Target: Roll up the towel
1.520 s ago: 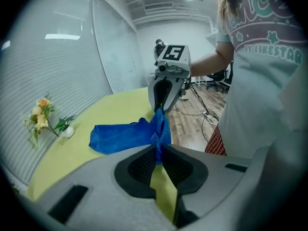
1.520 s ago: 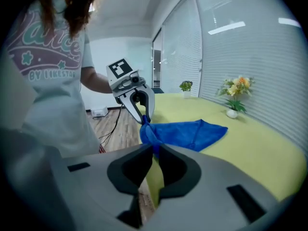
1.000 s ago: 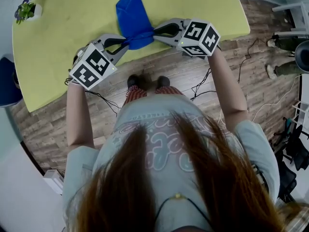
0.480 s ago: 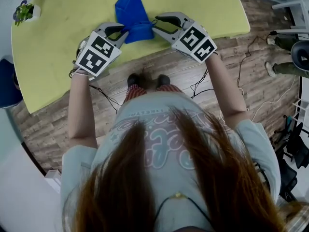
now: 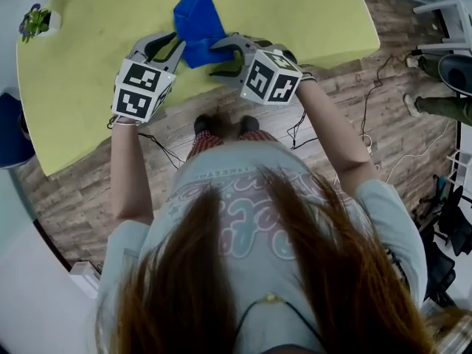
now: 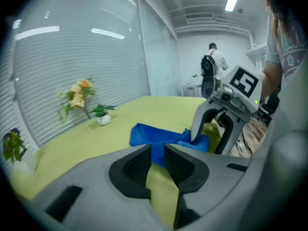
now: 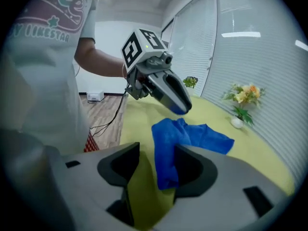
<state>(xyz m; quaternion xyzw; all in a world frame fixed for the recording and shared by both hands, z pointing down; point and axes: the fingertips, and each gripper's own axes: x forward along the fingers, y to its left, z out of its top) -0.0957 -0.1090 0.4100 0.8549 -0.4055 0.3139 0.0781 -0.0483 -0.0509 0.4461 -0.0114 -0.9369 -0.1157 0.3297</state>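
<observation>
A crumpled blue towel (image 5: 195,21) lies on the yellow-green table (image 5: 88,43) close to its near edge. My left gripper (image 5: 173,48) is at the towel's near left edge. Its jaws stand a narrow slit apart with blue cloth (image 6: 154,134) showing at the tips; whether the pads press it does not show. My right gripper (image 5: 217,55) is at the near right end, and its jaws have just been opening. The towel's end (image 7: 166,167) lies loose between them, against one jaw, with table showing beside it.
A small potted flower (image 5: 35,17) stands at the table's far left corner. The table's near edge runs just below both grippers, with wood floor and cables (image 5: 310,124) beyond it. A person (image 6: 211,66) stands far off in the room.
Both grippers have shifted left and rolled. The right gripper's jaws have spread apart and let go of the towel's end. The left jaws stay nearly together at the towel's edge.
</observation>
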